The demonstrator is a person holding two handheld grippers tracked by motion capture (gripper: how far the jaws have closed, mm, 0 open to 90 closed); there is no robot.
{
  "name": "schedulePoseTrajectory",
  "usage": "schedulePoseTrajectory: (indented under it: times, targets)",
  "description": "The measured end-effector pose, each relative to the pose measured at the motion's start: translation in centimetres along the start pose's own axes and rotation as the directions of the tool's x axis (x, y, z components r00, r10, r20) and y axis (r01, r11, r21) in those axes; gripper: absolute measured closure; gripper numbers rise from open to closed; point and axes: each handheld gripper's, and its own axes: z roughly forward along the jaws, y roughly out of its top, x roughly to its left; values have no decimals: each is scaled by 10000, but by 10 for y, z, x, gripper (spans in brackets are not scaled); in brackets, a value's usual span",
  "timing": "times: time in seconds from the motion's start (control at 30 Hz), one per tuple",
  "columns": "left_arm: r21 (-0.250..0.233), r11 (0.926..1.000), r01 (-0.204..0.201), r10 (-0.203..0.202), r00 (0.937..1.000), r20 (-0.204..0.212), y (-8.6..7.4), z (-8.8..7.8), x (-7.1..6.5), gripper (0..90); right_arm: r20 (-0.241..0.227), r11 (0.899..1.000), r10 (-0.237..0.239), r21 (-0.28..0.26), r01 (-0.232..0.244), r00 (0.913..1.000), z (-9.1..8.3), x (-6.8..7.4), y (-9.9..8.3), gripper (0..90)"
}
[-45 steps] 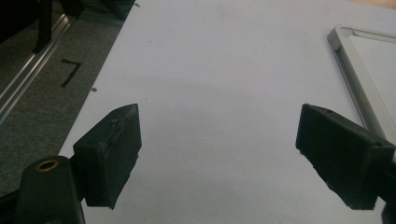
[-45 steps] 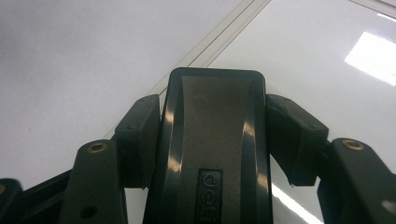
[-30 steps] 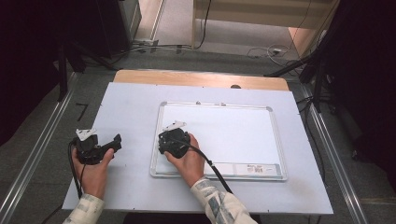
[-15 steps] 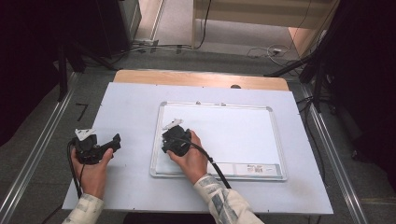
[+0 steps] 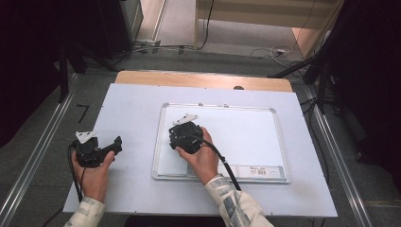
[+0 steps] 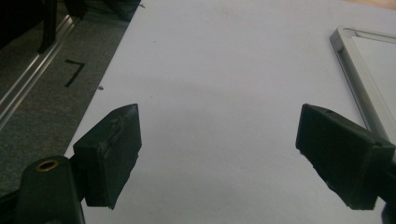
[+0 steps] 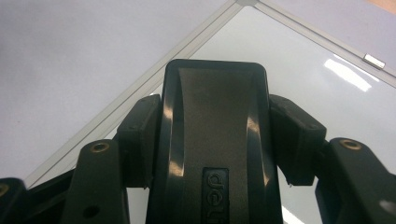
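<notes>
Leftmost, left gripper [image 5: 116, 144] rests on the pale worktop [image 5: 132, 104], jaws wide, nothing between. Farther right, right gripper [image 7: 215, 135] clamps a black whiteboard eraser [image 7: 215, 140] between both pads, over the whiteboard [image 5: 246, 137] near its left edge.

A glossy black eraser [image 7: 215, 140] sits over the white, silver-framed whiteboard [image 5: 265, 142] on a pale lavender table [image 5: 132, 104].
</notes>
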Motion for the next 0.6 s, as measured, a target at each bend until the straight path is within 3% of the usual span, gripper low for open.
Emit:
schedulePoseTrajectory:
  times: [0.17, 0.27, 0.6]
  targets:
    - [-21, 10000, 31, -31, 10000, -81, -1, -2, 2, 149, -110, 10000, -4, -33, 4, 9999, -4, -3, -2, 377]
    - [-21, 10000, 41, -41, 10000, -86, -1, -2, 2, 149, -67, 9996, 252, -88, -253, 9997, -7, -10, -5, 377]
    - [21, 10000, 38, -38, 10000, -69, -1, 0, 1, 149, 427, 9920, 1257, -193, -1249, 9912, -24, -52, -25, 376]
